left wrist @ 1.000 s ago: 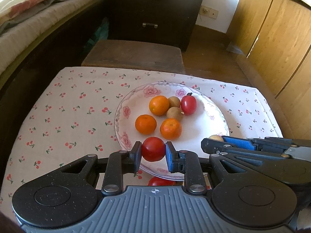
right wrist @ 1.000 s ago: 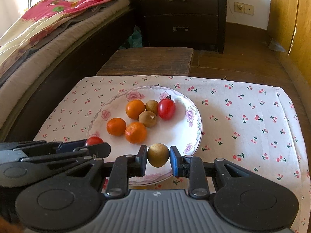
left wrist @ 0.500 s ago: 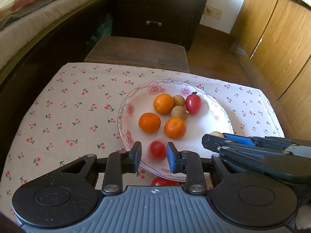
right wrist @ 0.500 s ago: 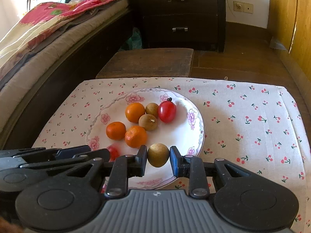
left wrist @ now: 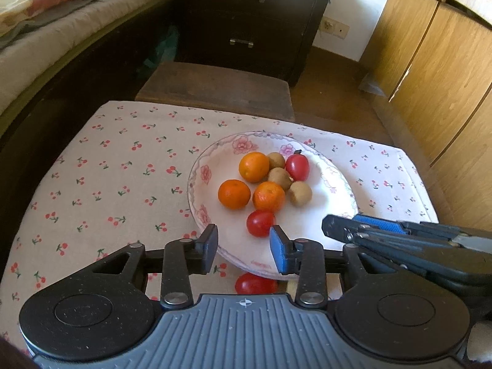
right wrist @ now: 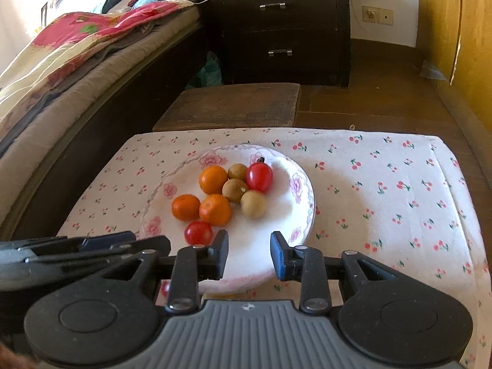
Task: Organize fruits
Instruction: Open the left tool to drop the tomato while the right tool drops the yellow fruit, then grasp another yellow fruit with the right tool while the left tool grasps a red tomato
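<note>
the left claw [left wrist: 243, 249] hung over the near rim of the flowered plate [left wrist: 215, 153], its jaws parted and just opening, gripping nothing; a small red tomato [left wrist: 260, 223] lay on the plate just beyond the gap, at about 12 o'clock from it, clear of both pads. the right claw [right wrist: 249, 253] also stood parted and empty above the plate's near edge, and the tan round fruit [right wrist: 252, 204] it faced rested on the plate at 12 o'clock from it, apart from the pads. that fruit was dull brown and smooth, touching two similar brown ones [right wrist: 234, 190]. three glossy oranges [left wrist: 254, 167] sat at 10 o'clock of the plate's middle, and a larger stemmed tomato [left wrist: 297, 167] at its far side. another red tomato [left wrist: 255, 285] lay on the cherry-print worktop [left wrist: 117, 184], at 6 o'clock below the plate, partly hidden by the left claw's body.
</note>
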Demonstrator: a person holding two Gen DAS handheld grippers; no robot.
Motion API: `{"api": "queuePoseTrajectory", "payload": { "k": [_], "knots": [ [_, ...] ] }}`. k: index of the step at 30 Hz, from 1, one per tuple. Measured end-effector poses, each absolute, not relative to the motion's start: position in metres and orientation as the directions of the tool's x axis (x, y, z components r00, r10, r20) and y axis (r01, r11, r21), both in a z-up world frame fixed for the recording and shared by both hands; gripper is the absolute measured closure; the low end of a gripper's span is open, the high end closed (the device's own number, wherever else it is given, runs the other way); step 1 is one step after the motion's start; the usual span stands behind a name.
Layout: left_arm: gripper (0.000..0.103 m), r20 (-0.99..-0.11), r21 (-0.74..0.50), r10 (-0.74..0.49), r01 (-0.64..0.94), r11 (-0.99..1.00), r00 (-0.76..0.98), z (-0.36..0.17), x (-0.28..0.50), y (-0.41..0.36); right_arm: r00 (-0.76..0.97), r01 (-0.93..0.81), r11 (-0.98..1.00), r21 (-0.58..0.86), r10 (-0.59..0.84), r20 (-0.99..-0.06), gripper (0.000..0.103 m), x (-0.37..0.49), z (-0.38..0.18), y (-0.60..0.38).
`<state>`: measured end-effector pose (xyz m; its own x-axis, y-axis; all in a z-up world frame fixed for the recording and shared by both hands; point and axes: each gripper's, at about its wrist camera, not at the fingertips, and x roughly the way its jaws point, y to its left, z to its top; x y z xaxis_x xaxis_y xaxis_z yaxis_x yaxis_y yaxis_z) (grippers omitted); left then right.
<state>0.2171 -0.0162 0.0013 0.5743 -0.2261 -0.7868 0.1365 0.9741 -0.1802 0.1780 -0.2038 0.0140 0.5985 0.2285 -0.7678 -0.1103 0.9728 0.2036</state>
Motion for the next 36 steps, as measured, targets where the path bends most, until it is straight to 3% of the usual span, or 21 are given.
{"api": "queuePoseTrajectory", "payload": {
  "k": [8,36],
  "knots": [
    [0.053,-0.775,-0.215,-0.249,0.129,0.968,0.580,0.013,0.192,0.001,0.567,-0.140,0.969,0.203,0.246,-0.786,0.071,0.136,0.015,-0.203],
    [0.047,-0.796,-0.229,-0.273,0.148,0.962,0.541,0.002,0.183,0.012,0.514,-0.149,0.971,0.187,0.238,-0.824,0.072,0.151,-0.027,-0.182]
  ]
}}
